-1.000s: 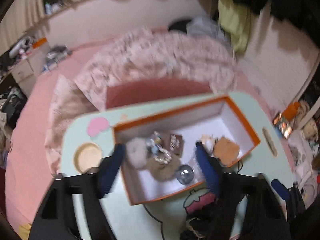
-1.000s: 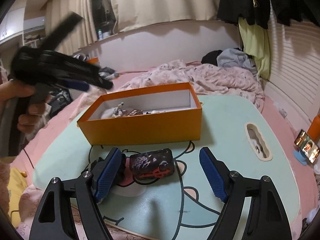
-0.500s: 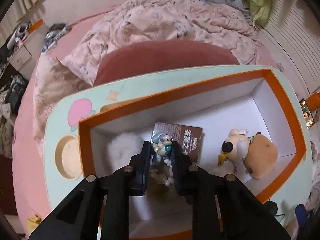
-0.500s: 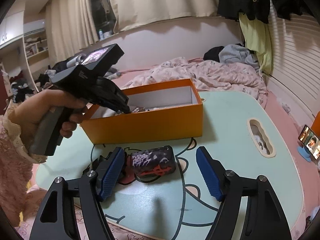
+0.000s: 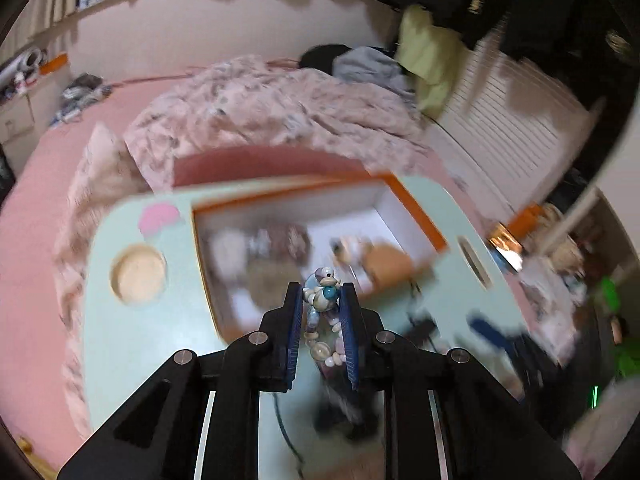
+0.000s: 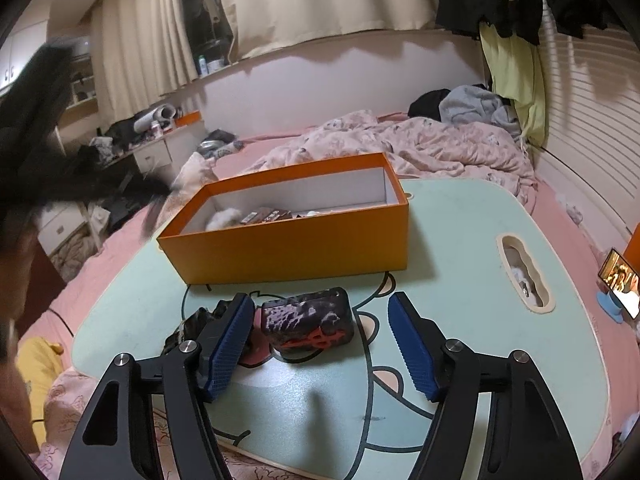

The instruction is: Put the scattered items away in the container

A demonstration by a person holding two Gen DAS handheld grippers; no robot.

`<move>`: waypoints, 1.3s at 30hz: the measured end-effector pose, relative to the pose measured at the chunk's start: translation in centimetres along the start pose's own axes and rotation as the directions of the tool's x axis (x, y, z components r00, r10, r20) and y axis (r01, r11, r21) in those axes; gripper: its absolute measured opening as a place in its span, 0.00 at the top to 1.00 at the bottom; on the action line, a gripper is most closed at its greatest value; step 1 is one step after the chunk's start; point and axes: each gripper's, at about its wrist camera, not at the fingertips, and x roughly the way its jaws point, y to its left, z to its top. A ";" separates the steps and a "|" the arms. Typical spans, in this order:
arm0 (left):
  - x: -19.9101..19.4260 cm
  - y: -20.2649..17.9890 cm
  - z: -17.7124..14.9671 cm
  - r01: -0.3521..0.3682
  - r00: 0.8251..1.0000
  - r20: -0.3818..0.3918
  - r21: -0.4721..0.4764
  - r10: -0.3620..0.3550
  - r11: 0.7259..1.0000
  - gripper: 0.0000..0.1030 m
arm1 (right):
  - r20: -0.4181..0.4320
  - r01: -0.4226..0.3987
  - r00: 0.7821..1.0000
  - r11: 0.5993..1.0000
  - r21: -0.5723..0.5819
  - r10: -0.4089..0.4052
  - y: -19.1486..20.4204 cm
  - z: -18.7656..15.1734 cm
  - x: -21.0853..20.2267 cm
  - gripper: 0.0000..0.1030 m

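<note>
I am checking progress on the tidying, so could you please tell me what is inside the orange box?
In the orange box, the right wrist view shows a white fluffy item and a brown packet. The near wall hides the floor and anything lower.

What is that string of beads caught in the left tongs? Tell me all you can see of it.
The bead string looks like a bracelet or charm of rounded beads in cream, pale lilac and white, with one teal bead near the top. They look glossy, like glass or plastic. It hangs in a loop between the blue pads of the left tongs, which are shut on it, above the blurred orange box.
</note>
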 end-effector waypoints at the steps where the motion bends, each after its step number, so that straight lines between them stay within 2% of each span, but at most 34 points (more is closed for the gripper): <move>1: 0.3 0.2 -1.1 0.013 1.000 -0.014 -0.004 -0.013 1.000 0.81 | -0.001 -0.001 1.000 1.000 0.001 0.001 0.0 0.0 0.0 0.32; 3: 1.4 0.8 -3.5 0.027 0.998 -0.060 -0.013 -0.027 1.000 0.81 | -0.004 -0.003 1.000 1.000 0.002 0.003 -0.2 0.1 0.1 0.32; 4: 1.7 0.9 -4.2 0.011 0.998 -0.062 -0.011 -0.011 1.000 0.81 | -0.004 -0.004 1.000 1.000 0.003 0.004 -0.2 0.1 0.0 0.32; 6: 2.1 1.5 -5.1 -0.061 0.998 -0.027 -0.033 0.060 0.998 0.81 | -0.005 -0.003 1.000 1.000 0.003 0.003 -0.2 0.1 0.1 0.32; 7: 2.2 1.7 -5.3 -0.073 0.997 -0.013 -0.048 0.073 0.996 0.81 | -0.008 -0.004 1.000 1.000 0.003 0.004 -0.2 0.0 0.1 0.32; 12: 3.5 2.5 -6.4 -0.076 0.997 0.022 -0.109 0.078 0.991 0.78 | -0.017 -0.003 1.000 1.000 0.000 0.004 -0.2 -0.1 0.3 0.32; 14: 3.3 2.7 -7.1 -0.069 0.996 0.038 -0.137 0.075 0.988 0.65 | -0.019 -0.003 1.000 1.000 0.002 0.003 -0.3 0.0 0.3 0.32; 16: 2.8 2.8 -7.7 -0.070 0.994 0.076 -0.150 0.082 0.986 0.32 | -0.020 -0.002 1.000 1.000 0.001 0.002 -0.3 -0.1 0.3 0.32; 18: 2.0 2.7 -8.2 -0.086 0.985 0.136 -0.167 0.109 0.982 0.25 | -0.019 -0.002 1.000 1.000 -0.003 0.002 -0.3 0.0 0.3 0.32; 21: 1.4 2.9 -9.0 -0.085 0.976 0.182 -0.188 0.119 0.979 0.24 | -0.025 -0.006 1.000 1.000 -0.013 0.006 -0.3 0.0 0.4 0.32; 25: 2.0 3.7 -9.7 -0.058 0.981 0.169 -0.219 0.097 0.974 0.24 | -0.026 -0.046 0.999 0.999 -0.014 0.045 -0.5 1.8 0.3 0.34; 26: 2.0 3.9 -9.8 -0.051 0.981 0.170 -0.227 0.091 0.973 0.24 | -0.026 -0.053 0.998 0.999 -0.014 0.052 -0.4 2.6 0.2 0.38; 27: 2.0 4.2 -9.9 -0.042 0.981 0.172 -0.236 0.085 0.971 0.24 | -0.031 -0.061 0.998 0.998 -0.021 0.060 -0.3 3.8 0.1 0.43; 30: 1.9 4.5 -10.1 -0.029 0.980 0.181 -0.252 0.076 0.967 0.24 | -0.085 -0.052 0.995 0.995 -0.089 0.044 0.9 8.4 0.7 0.47; 32: 1.7 4.5 -10.3 -0.025 0.979 0.190 -0.253 0.075 0.967 0.24 | -0.139 -0.087 0.988 0.990 -0.111 0.071 1.7 11.5 1.9 0.49; 33: 1.6 4.4 -10.3 -0.026 0.978 0.195 -0.251 0.077 0.968 0.24 | -0.183 -0.104 0.980 0.988 -0.113 0.083 2.1 12.9 3.0 0.49; 35: 1.5 4.3 -10.4 -0.028 0.977 0.200 -0.245 0.079 0.969 0.24 | -0.327 -0.131 0.941 0.985 -0.116 0.087 2.7 14.8 6.7 0.49; 36: 1.4 4.3 -10.4 -0.029 0.976 0.203 -0.242 0.079 0.970 0.24 | -0.401 -0.130 0.913 0.985 -0.115 0.073 2.8 15.1 9.0 0.49; 37: 1.4 4.3 -10.5 -0.028 0.976 0.205 -0.240 0.079 0.970 0.24 | -0.482 -0.118 0.875 0.987 -0.113 0.049 2.8 15.0 11.6 0.49; 39: 1.3 4.4 -10.5 -0.021 0.975 0.209 -0.243 0.073 0.970 0.24 | -0.583 -0.073 0.812 0.993 -0.093 0.005 2.1 14.2 15.6 0.53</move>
